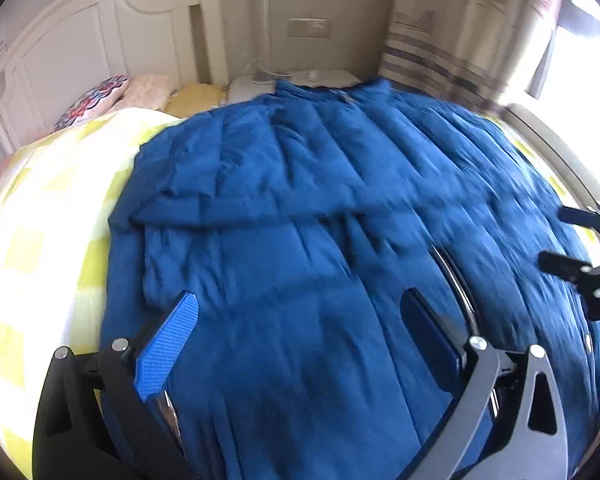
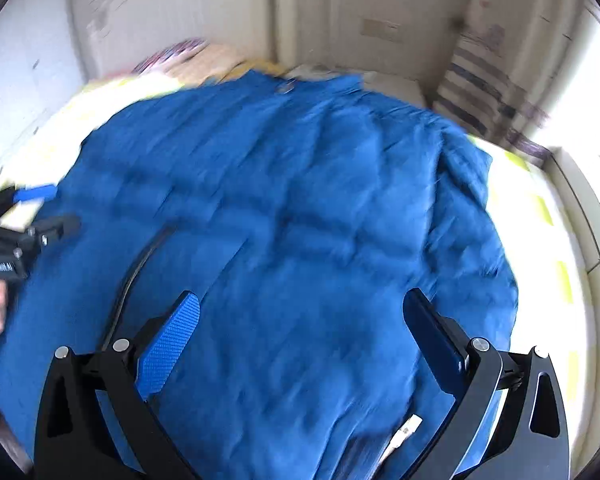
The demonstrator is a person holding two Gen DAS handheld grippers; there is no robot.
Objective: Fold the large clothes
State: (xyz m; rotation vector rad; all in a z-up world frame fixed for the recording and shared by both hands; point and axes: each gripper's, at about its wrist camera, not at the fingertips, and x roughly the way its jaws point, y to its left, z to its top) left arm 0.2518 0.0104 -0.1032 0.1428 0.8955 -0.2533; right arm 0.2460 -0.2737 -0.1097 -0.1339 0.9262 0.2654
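Note:
A large blue quilted coat (image 1: 300, 216) lies spread over the bed, with its zipper (image 1: 456, 280) running down the right side and a sleeve folded across its middle. It also fills the right wrist view (image 2: 300, 208), where a white label (image 2: 404, 432) shows near the bottom. My left gripper (image 1: 300, 312) is open and empty just above the coat. My right gripper (image 2: 300, 312) is open and empty above the coat too. Each gripper shows at the edge of the other's view: the right one (image 1: 580, 248) and the left one (image 2: 32, 216).
The bed has a yellow and white checked cover (image 1: 48, 220). Pillows (image 1: 112, 96) lie by the white headboard (image 1: 80, 40). A bedside table (image 1: 300, 78) and a striped curtain (image 1: 452, 52) stand at the back right, beside a bright window (image 1: 580, 60).

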